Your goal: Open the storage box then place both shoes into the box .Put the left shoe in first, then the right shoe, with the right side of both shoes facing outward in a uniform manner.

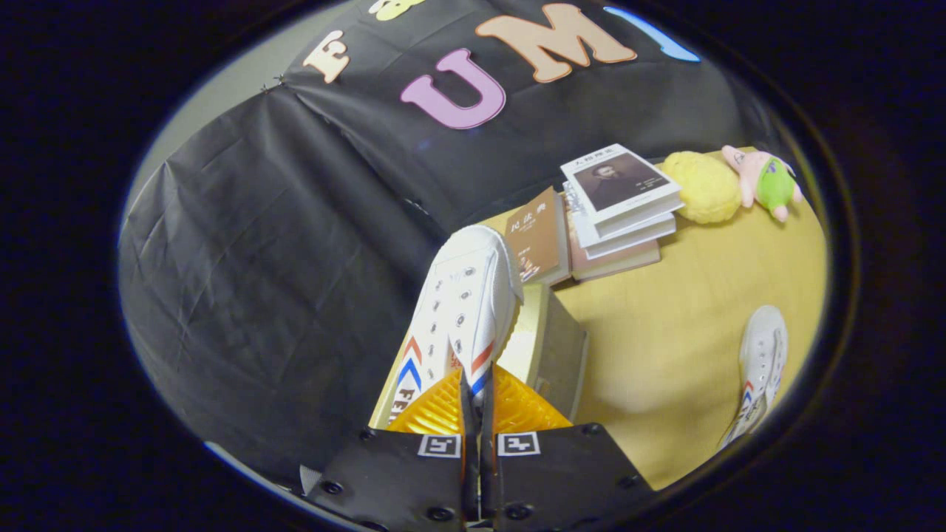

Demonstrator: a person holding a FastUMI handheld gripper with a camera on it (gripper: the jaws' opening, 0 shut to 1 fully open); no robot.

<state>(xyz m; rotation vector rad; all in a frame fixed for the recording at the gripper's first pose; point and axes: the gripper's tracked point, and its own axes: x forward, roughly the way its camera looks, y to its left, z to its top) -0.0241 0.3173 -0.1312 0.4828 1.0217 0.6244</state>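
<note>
My gripper point(477, 395) is shut on a white canvas shoe point(462, 303) with red and blue chevrons, both fingers pinching the rim of its opening. The shoe hangs in the air, toe pointing away from me, over the storage box point(558, 355). The box stands on the yellow table just behind and right of the shoe; its pale inner side shows and most of it is hidden by the shoe. A second white shoe point(761, 369) of the same kind lies on the table far to the right of the fingers.
A brown book point(536, 236) leans beyond the box, next to a stack of books point(624, 207). A yellow plush point(702, 188) and a pink and green plush point(765, 181) lie at the table's far right. The yellow table point(680, 318) spreads right of the box.
</note>
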